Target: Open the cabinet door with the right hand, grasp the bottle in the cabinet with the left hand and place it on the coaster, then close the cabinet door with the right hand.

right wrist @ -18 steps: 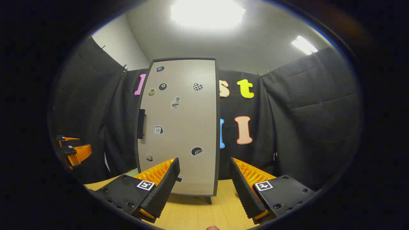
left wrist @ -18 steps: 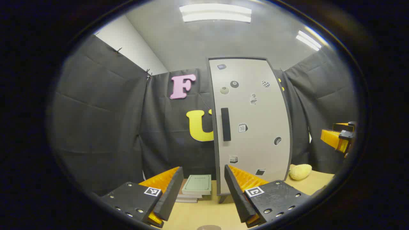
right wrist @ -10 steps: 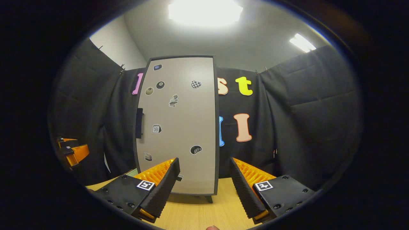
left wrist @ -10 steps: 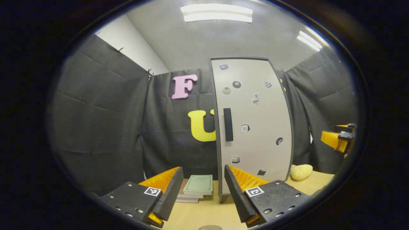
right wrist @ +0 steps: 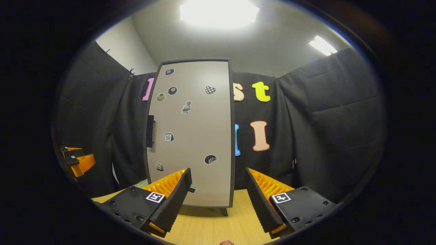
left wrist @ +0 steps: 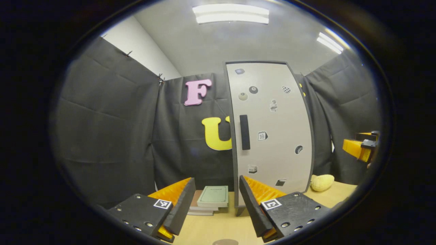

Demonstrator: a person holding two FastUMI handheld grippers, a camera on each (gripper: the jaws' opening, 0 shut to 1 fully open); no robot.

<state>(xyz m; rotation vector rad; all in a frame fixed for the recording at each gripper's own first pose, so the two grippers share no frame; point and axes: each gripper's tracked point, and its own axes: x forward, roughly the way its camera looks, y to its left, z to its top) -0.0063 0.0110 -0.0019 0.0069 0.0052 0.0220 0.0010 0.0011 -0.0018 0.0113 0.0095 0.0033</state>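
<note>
Cabinet door [left wrist: 272, 132] shut, both grippers empty with fingers spread.

In the left gripper view the left gripper [left wrist: 214, 204] hangs over the worktop [left wrist: 218, 228], the door's black handle [left wrist: 244, 132] well ahead above its right finger. That view also has a stack of books [left wrist: 211, 199] and a yellow plush [left wrist: 321, 182] flanking the cabinet, and the right gripper at far right. In the right gripper view the right gripper [right wrist: 218, 200] faces the door [right wrist: 190, 136], the handle [right wrist: 150, 131] up left of its fingers.
</note>
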